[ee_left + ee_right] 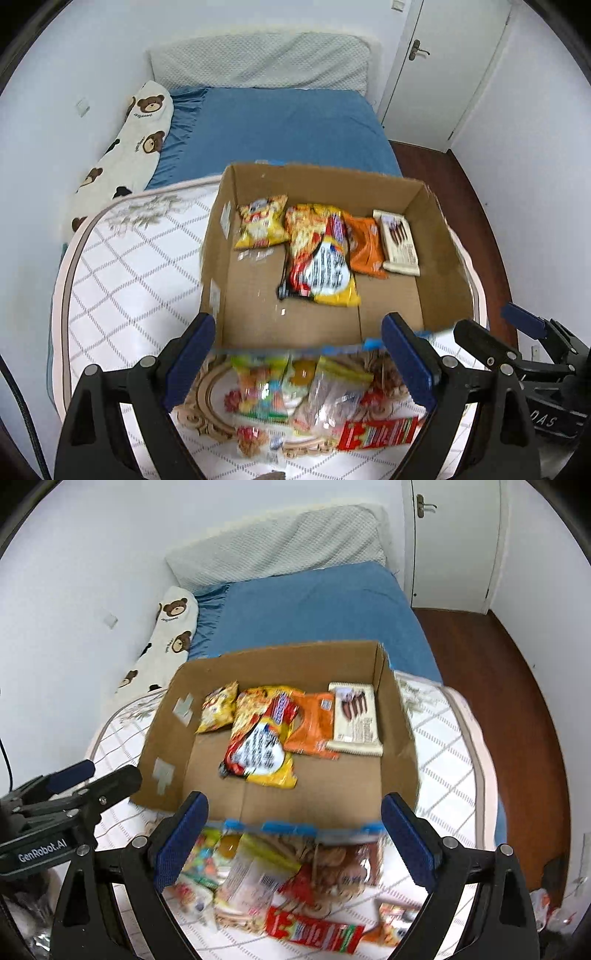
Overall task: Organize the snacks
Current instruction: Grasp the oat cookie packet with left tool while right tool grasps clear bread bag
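Just below both open tools (pixel 299 354) (pixel 291 832): loose snacks (pixel 295 398).

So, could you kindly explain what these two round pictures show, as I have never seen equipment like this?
No robot is involved: a person carries a hand-held black clamp with two blue-padded fingers in each hand. Each clamp has a wide-angle camera looking along its fingers, which is why the pictures look round.

One picture comes from the left gripper, with the other clamp visible at its right edge. The other comes from the right gripper.

Both grippers are open and hold nothing.

Below them, on a white quilted mattress, stands an open brown cardboard box. Inside lie a small yellow snack bag, a large yellow and red noodle packet, an orange packet and a cream biscuit box. More loose snack packets lie in a blurred heap in front of the box.
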Demonstrator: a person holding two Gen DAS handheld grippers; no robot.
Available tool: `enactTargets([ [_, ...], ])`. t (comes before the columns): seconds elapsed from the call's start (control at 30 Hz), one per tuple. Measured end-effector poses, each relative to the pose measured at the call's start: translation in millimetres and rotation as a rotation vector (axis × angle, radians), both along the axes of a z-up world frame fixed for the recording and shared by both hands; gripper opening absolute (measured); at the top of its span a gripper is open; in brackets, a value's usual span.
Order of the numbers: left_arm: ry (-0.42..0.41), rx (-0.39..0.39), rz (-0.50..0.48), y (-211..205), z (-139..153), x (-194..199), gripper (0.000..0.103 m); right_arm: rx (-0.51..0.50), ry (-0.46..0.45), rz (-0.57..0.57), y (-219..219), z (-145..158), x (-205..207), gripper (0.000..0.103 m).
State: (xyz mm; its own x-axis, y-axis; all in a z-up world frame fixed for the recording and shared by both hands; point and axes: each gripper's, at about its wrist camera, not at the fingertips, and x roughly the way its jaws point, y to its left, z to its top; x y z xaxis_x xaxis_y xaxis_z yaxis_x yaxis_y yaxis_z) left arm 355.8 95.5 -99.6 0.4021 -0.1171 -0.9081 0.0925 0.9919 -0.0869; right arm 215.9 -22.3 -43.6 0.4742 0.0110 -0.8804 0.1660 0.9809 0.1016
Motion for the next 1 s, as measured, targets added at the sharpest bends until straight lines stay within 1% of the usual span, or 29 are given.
enactTargets([
  [0.1, 0.02, 0.023, 0.01, 6.8, -14.3, -26.6, 0.092, 0.046, 0.035, -0.012, 2.6, -16.9, -21.6, 0.097],
  [0.2, 0.081, 0.061, 0.002, 13.2, -45.0, -51.3, 0.092, 0.092, 0.089, -0.022, 5.8, -44.9, -40.6, 0.097],
  [0.27, 0.132, 0.119, -0.011, 16.9, -72.5, -66.4, 0.092, 0.128, 0.135, -0.039, 6.6, -69.3, -53.3, 0.097],
  [0.37, 0.277, 0.133, -0.027, 26.2, -125.3, -86.0, 0.092, 0.199, 0.209, -0.063, 7.5, -107.2, -67.2, 0.097],
  [0.47, 0.382, 0.145, -0.048, 26.7, -168.1, -94.8, 0.092, 0.238, 0.266, -0.078, 12.7, -140.4, -78.5, 0.097],
  [0.6, 0.44, 0.162, -0.061, 22.1, -205.7, -86.3, 0.092, 0.291, 0.308, -0.086, 22.3, -169.3, -82.5, 0.097],
  [0.63, 0.442, 0.152, -0.055, 22.7, -209.9, -84.4, 0.09, 0.291, 0.309, -0.083, 25.7, -174.0, -81.9, 0.097],
  [0.67, 0.444, 0.137, -0.036, 25.2, -214.0, -81.8, 0.078, 0.285, 0.308, -0.08, 29.9, -178.1, -80.1, 0.097],
  [0.7, 0.459, 0.108, -0.005, 30.7, -217.8, -79.4, 0.061, 0.281, 0.309, -0.079, 32.6, -180.9, -78.5, 0.097],
  [0.77, 0.47, 0.074, 0.046, 41.2, -220.1, -77.8, 0.057, 0.281, 0.304, -0.079, 40.5, -187.7, -72.2, 0.097],
  [0.8, 0.46, 0.062, 0.077, 47.8, -219.6, -77.9, 0.056, 0.279, 0.305, -0.083, 42.9, -189.4, -67.9, 0.097],
  [0.87, 0.459, 0.058, 0.133, 60.2, -219.9, -80.0, 0.056, 0.287, 0.312, -0.102, 48.9, -197.4, -57.8, 0.097],
  [0.97, 0.472, 0.049, 0.181, 72.2, -222.3, -83.6, 0.056, 0.283, 0.335, -0.126, 60.3, -211.0, -40.5, 0.097],
  [1.0, 0.479, 0.047, 0.192, 75.5, -224.2, -84.9, 0.056, 0.266, 0.346, -0.125, 64.4, -214.5, -36.2, 0.097],
])
